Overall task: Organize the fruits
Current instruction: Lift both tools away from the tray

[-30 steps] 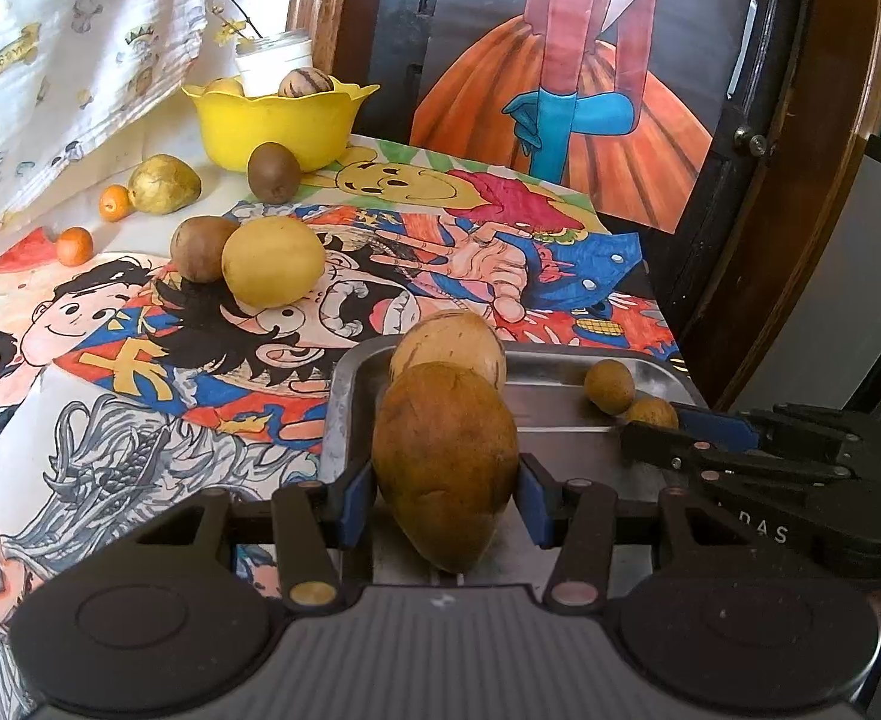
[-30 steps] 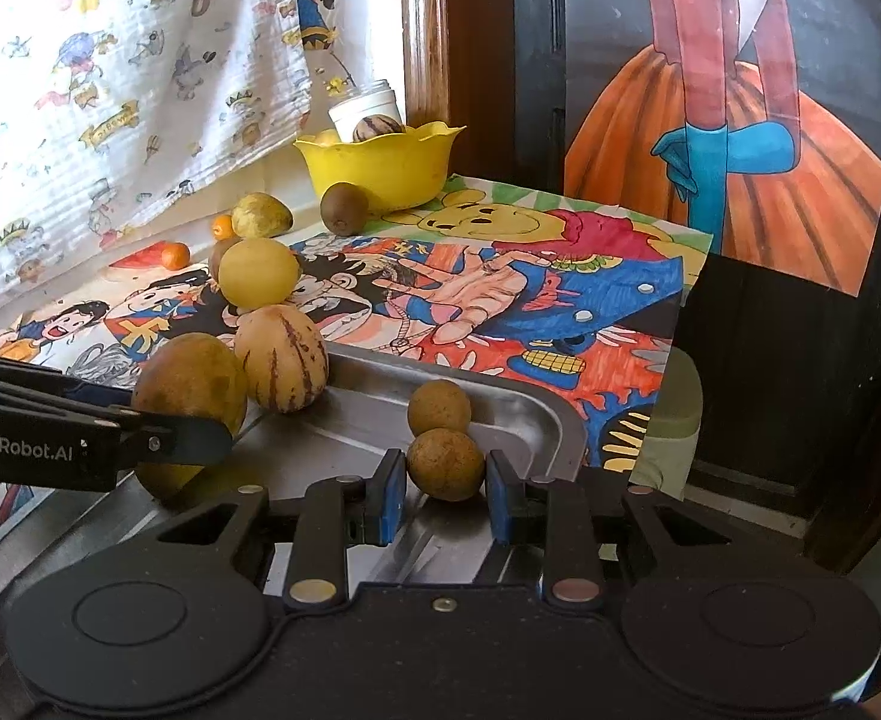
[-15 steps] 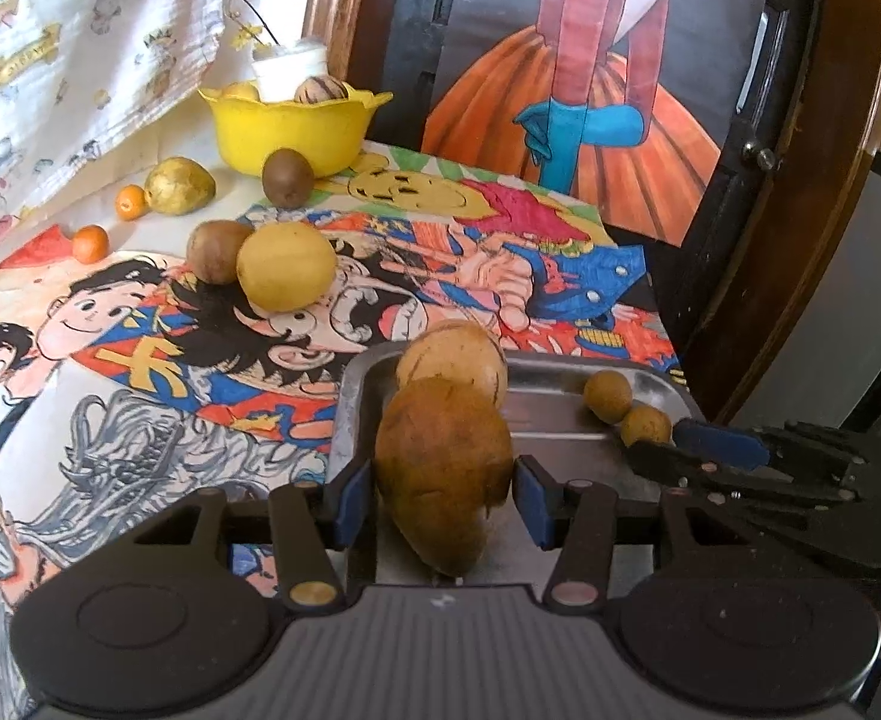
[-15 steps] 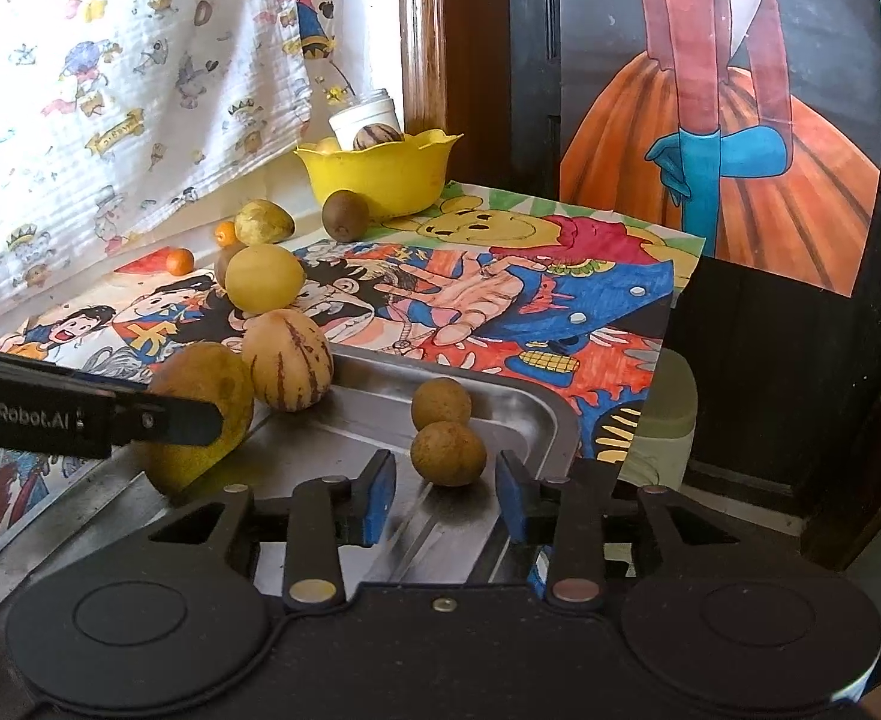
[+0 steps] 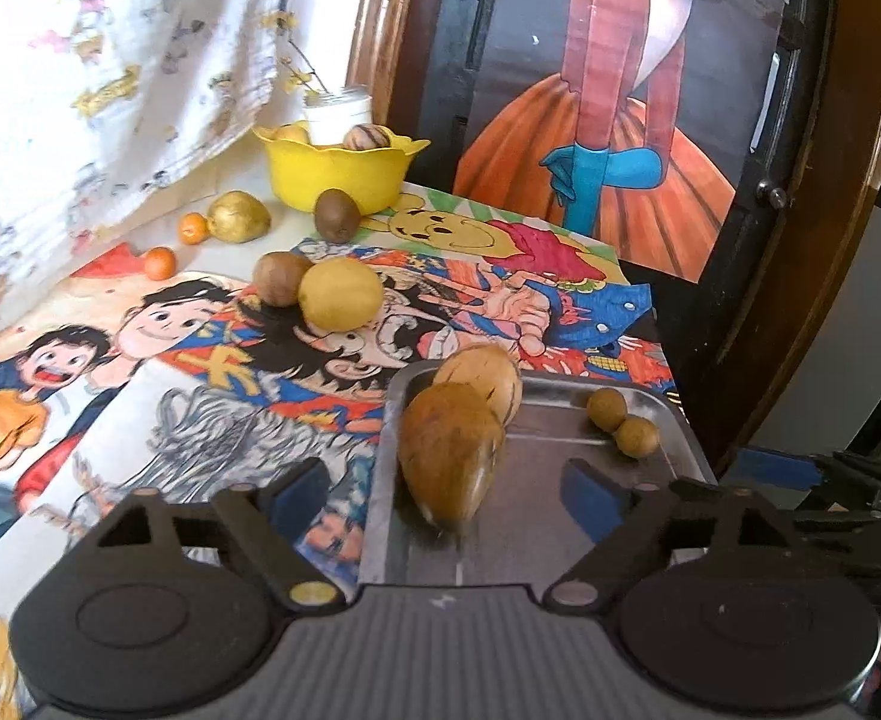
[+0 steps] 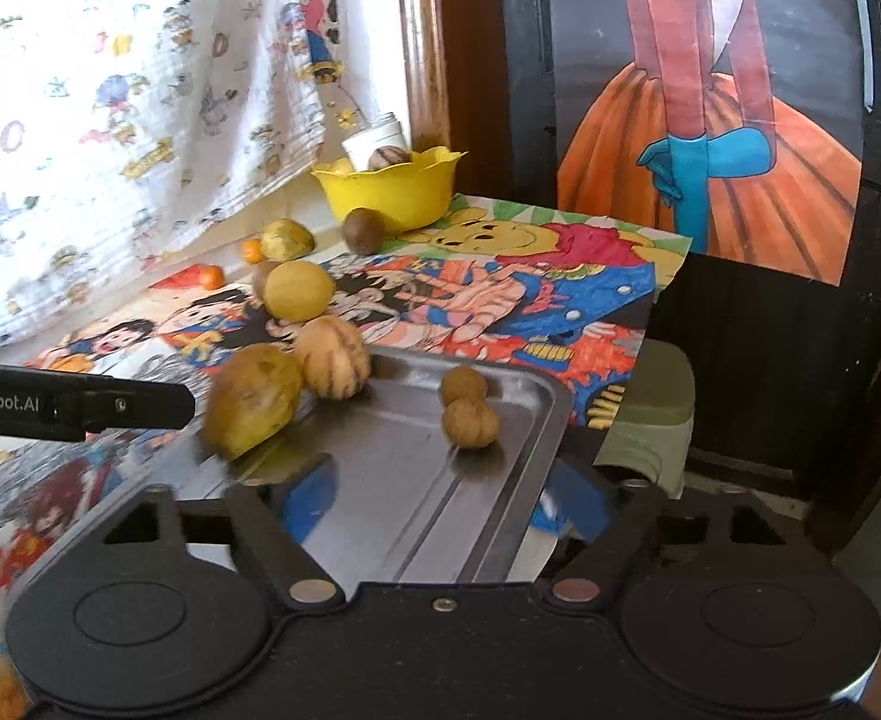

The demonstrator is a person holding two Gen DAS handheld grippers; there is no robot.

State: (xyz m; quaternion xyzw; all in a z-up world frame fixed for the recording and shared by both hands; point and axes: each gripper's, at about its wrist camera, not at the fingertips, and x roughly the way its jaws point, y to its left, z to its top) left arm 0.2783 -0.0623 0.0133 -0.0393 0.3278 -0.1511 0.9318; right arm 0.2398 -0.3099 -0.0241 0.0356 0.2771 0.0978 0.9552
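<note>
A metal tray (image 5: 668,420) (image 6: 524,396) holds a brown mango (image 5: 449,465) (image 6: 251,399), a striped tan fruit (image 5: 491,381) (image 6: 332,357) and two small brown round fruits (image 5: 620,420) (image 6: 470,423). My left gripper (image 5: 446,498) is open, its blue pads wide apart on either side of the mango, which lies free in the tray. My right gripper (image 6: 440,504) is open and empty, drawn back near the tray's front edge. A yellow bowl (image 5: 344,171) (image 6: 395,183) with fruit stands at the back.
On the cartoon cloth lie a yellow round fruit (image 5: 339,294), a brown fruit (image 5: 278,277), a kiwi (image 5: 335,215), a yellowish pear-like fruit (image 5: 237,217) and two small oranges (image 5: 159,263). A curtain hangs at left; a dark door with a poster stands behind.
My left gripper has opened and let go of the mango, which now lies in the tray. My right gripper has opened wider and pulled back from the small brown fruit.
</note>
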